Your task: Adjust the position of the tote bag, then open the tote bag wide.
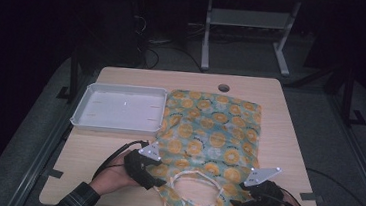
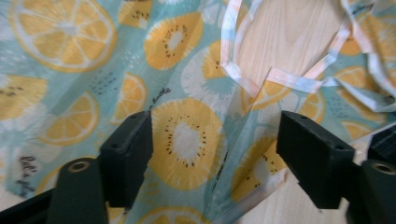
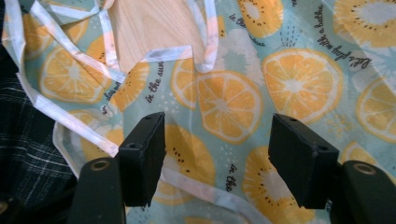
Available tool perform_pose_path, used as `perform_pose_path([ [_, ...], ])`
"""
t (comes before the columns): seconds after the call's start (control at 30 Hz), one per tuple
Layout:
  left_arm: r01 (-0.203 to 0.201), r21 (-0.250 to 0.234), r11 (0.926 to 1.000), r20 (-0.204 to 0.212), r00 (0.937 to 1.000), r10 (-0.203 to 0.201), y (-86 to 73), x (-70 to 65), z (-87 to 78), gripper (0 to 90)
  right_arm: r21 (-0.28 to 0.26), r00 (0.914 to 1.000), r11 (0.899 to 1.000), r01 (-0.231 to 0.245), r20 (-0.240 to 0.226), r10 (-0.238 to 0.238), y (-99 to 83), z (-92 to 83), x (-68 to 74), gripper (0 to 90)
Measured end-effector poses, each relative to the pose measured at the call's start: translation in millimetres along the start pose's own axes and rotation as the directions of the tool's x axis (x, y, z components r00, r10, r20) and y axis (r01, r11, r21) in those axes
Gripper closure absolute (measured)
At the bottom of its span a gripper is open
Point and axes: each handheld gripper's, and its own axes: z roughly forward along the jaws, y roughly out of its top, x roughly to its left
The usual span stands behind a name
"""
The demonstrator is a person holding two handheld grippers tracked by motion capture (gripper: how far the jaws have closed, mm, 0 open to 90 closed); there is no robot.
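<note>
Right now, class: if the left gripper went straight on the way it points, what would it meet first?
Probably the fruit-print cloth: the left gripper has open jaws standing either side of a kiwi print. How close it sits to the fabric is unclear.

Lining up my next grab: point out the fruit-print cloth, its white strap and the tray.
fruit-print cloth (image 1: 214, 126), high view, middle of the print.
white strap (image 1: 199, 177), high view, looped part.
tray (image 1: 119, 125), high view, near rim.
</note>
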Motion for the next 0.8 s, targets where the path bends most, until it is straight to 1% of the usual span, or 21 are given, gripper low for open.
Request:
perform_pose_path([
  [0.03, -0.008, 0.009, 0.9999, -0.004, 1.0, 0.008, -0.2, 0.1, 1.5, 24.3, -0.001, 1.0, 1.0, 0.002, 0.004, -0.002, -0.1, -0.4, -0.5, 34.8],
  [0.07, -0.004, 0.011, 0.9999, -0.007, 1.0, 0.004, -0.3, -0.3, 3.8, 23.7, -0.002, 1.0, 1.0, 0.001, 0.006, -0.001, -0.2, -0.7, -0.7, 34.7],
  [0.13, -0.013, 0.032, 0.9994, -0.01, 0.9999, 0.013, -0.5, -0.2, 7.3, 22.7, -0.002, 1.0, 1.0, 0.0, 0.008, 0.0, -0.8, -0.9, -1.0, 34.2],
  [0.17, -0.009, 0.033, 0.9994, -0.009, 0.9999, 0.009, -1.0, -1.3, 9.6, 22.2, 0.0, 1.0, 1.0, -0.001, 0.01, 0.001, -1.2, -0.5, -0.8, 33.9],
  [0.33, -0.032, 0.075, 0.9967, -0.021, 0.9992, 0.033, -1.2, -5.7, 14.4, 20.2, 0.014, 0.9997, 1.0, 0.017, 0.017, -0.017, -1.6, 2.6, 0.0, 32.4],
  [0.4, -0.041, 0.074, 0.9964, -0.032, 0.9985, 0.044, -1.6, -6.8, 15.4, 19.0, 0.015, 0.9995, 1.0, 0.026, 0.015, -0.026, -1.2, 4.7, 0.4, 31.8],
  [0.5, -0.048, 0.069, 0.9965, -0.047, 0.9976, 0.051, -2.2, -9.8, 17.1, 18.3, 0.033, 0.9994, 0.999, 0.034, 0.005, -0.034, -0.9, 8.7, 1.3, 30.7],
  [0.57, -0.082, 0.094, 0.9922, -0.06, 0.9944, 0.088, -1.9, -10.9, 16.7, 18.2, 0.044, 0.9993, 0.998, 0.039, -0.001, -0.039, -0.6, 12.3, 2.4, 29.8],
  [0.73, -0.074, 0.097, 0.9925, -0.061, 0.9949, 0.08, -2.1, -11.4, 16.1, 18.8, 0.073, 0.9966, 0.994, 0.082, -0.005, -0.082, 0.7, 19.9, 4.8, 27.6],
  [0.77, -0.073, 0.094, 0.9929, -0.063, 0.9949, 0.079, -2.2, -11.4, 16.2, 18.9, 0.077, 0.9964, 0.993, 0.085, -0.007, -0.085, 1.0, 20.1, 5.5, 27.2],
  [0.8, -0.073, 0.094, 0.9929, -0.062, 0.9949, 0.079, -2.2, -11.2, 16.0, 19.1, 0.077, 0.9949, 0.992, 0.101, -0.003, -0.101, 0.9, 21.0, 5.2, 27.1],
])
